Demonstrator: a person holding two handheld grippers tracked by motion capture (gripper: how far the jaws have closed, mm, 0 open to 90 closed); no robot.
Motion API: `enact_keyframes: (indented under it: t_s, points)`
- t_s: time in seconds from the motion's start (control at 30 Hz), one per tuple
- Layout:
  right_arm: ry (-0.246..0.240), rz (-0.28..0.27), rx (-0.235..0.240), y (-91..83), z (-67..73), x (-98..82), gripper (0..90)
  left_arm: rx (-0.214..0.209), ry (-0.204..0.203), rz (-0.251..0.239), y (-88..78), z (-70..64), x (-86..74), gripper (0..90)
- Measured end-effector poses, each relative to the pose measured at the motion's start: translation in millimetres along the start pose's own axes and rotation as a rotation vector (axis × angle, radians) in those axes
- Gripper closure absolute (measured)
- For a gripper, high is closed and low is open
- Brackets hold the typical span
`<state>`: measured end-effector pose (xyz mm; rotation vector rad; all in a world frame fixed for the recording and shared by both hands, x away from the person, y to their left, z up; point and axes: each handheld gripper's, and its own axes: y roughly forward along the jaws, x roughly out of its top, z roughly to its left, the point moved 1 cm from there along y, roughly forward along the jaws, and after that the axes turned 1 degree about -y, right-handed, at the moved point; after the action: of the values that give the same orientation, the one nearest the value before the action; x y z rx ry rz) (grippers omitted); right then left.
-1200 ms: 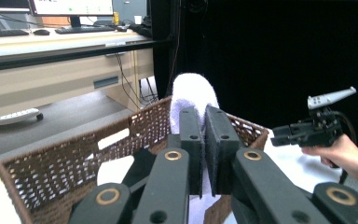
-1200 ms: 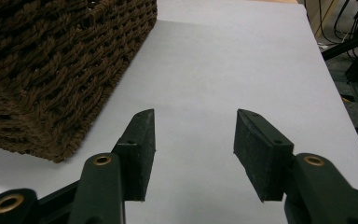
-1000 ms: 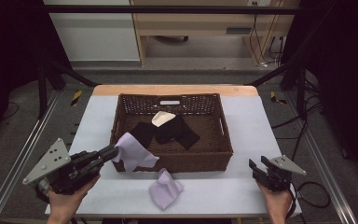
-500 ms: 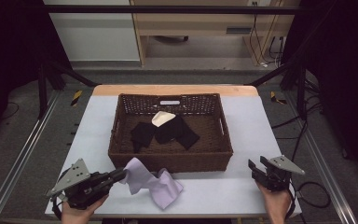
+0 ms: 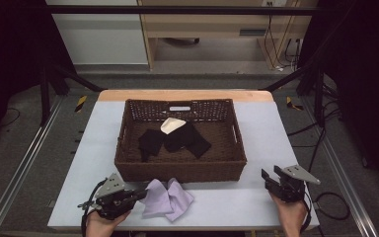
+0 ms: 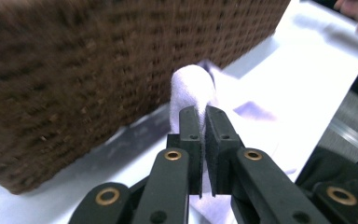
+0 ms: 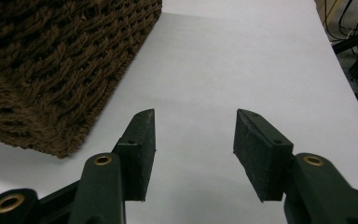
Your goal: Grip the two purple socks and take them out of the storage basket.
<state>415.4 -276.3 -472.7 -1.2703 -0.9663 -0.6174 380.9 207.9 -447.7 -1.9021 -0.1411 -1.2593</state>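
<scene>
1. L gripper [image 5: 137, 194] is clenched on a lilac cloth [image 5: 170, 200]. In the left gripper view the jaws stand almost together, with a fold of the cloth [image 6: 193, 86] pinched between the pads.
2. R gripper [image 5: 271, 176] is released. Its jaws stand apart with nothing between them, just bare table [image 7: 242, 60]. It sits near the front right corner of the table, well apart from the cloth.
3. The cloth lies at the front edge of the table [image 5: 227, 207], left of centre, just in front of the basket's front wall [image 5: 177, 170]. Most of it rests crumpled on the top, and the pinched end is by the L jaws. Can't tell if the heap is one piece or two.
4. The basket holds black cloths [image 5: 175, 140] and a cream piece [image 5: 171, 125] towards its back wall.
5. Handling, as a guess:
   - The cloth looks v. light, soft and limp, and not fragile.
   - It will sag and drape from any grip point and won't keep its shape.
   - It's thin, so the jaws need to shut nearly all the way. The fabric isn't slippery against the pads.
6. Where to grip: a corner or hem edge is best, so the rest hangs free and can be spread flat. A mid-fold pinch, as now, bunches it up. For folding, R should prob. take a second corner on the same edge.
</scene>
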Motion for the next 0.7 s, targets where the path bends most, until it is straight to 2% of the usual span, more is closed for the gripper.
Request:
enact_keyframes:
  t_s: [0.13, 0.23, 0.4, 0.5, 0.7]
  points:
    - [-0.010, 0.010, 0.002, 3.4, 3.1, -0.6, 48.4, 0.013, 0.016, 0.035, 11.8, 0.9, -3.1, 84.5]
    - [-0.021, 0.023, 0.007, 5.9, 5.1, -1.5, 48.4, 0.016, 0.025, 0.039, 14.7, 1.4, -4.8, 82.9]
    - [-0.011, 0.035, 0.010, 9.0, 4.4, -2.2, 46.7, 0.053, 0.047, 0.044, 12.4, 3.4, -6.4, 67.8]
    - [-0.005, 0.041, 0.008, 8.8, 4.5, -2.6, 45.3, 0.084, 0.034, 0.031, 6.8, 8.1, -7.3, 56.9]
    - [-0.008, 0.039, -0.001, 7.9, 3.7, -2.7, 42.0, 0.144, 0.013, -0.041, -15.8, 19.2, -9.4, 41.9]
